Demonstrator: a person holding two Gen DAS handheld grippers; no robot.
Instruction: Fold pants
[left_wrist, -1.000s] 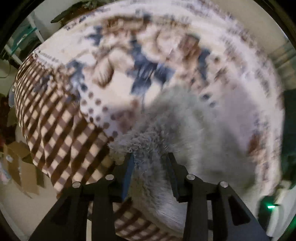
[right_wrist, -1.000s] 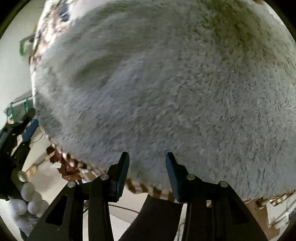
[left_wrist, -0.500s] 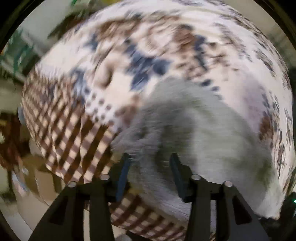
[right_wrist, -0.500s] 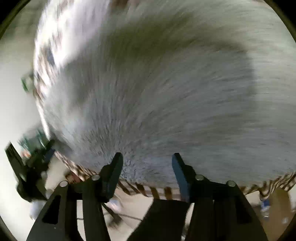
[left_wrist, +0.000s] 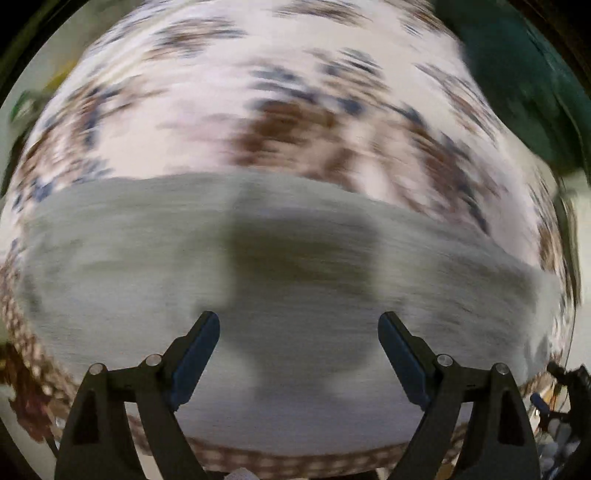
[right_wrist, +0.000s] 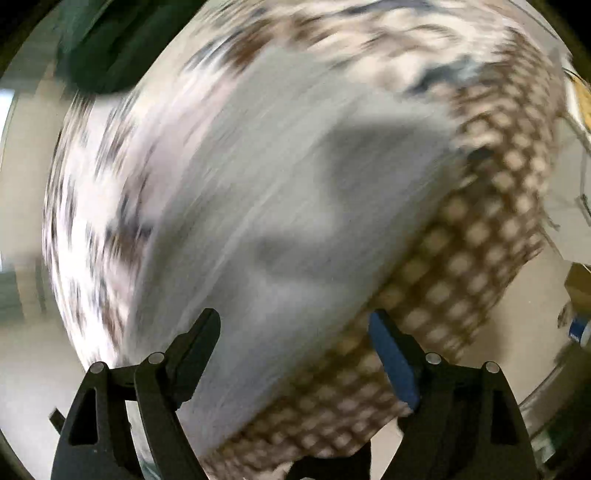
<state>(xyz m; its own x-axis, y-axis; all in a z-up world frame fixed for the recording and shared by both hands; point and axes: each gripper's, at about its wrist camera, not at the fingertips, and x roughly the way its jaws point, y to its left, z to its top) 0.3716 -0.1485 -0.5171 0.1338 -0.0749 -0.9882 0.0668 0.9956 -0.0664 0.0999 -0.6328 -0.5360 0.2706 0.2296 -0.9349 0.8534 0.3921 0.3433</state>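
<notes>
The grey fleece pants (left_wrist: 295, 266) lie flat as a wide band across the patterned blanket (left_wrist: 288, 110). They also show in the right wrist view (right_wrist: 266, 184), running from upper right down to lower left. My left gripper (left_wrist: 298, 332) is open and empty above the pants. My right gripper (right_wrist: 293, 330) is open and empty above the pants' near edge. Both views are blurred by motion. Gripper shadows fall on the grey fabric.
The blanket's brown checked border (right_wrist: 461, 266) hangs over the bed's edge, with bare floor (right_wrist: 528, 306) beyond it. A dark green object (left_wrist: 517, 74) sits at the far right of the bed. It also shows in the right wrist view (right_wrist: 103, 48).
Both grippers have opened wide and let go of the pants. Both have lifted back, and the pants now lie flat on the blanket.
</notes>
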